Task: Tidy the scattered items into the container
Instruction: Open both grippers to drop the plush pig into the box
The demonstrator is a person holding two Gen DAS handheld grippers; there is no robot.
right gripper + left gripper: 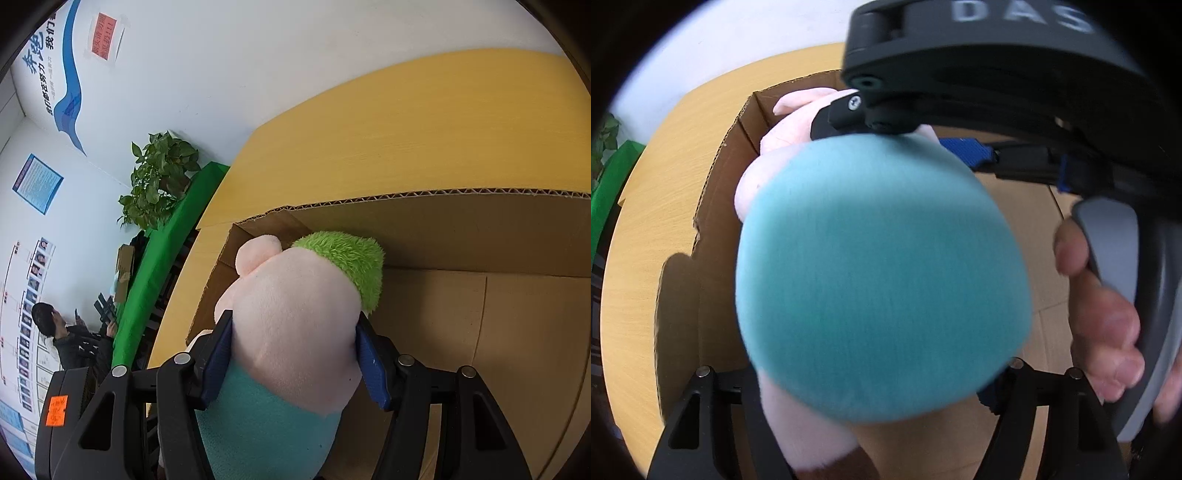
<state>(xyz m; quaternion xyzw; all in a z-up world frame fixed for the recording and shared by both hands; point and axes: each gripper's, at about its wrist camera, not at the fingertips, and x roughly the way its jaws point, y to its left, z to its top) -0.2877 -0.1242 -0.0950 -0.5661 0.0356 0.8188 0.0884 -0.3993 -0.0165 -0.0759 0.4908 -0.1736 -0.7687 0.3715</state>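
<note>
Item: plush toy (295,325), over cardboard box (480,236); my right fingers (373,369) clamp its head, left fingers (1015,373) seemingly loosened around its body.

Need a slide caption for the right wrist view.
Right hand-held gripper clamps a pink plush toy over the open cardboard box.

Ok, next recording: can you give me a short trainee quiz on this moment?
1. True or false: the right tongs grip the plush toy by its pink head.
2. What is the toy held over? A) cardboard box B) plastic basket C) drawer
3. What colour is the tuft on the toy's head?
Key: 1 true; 2 A; 3 green.
</note>
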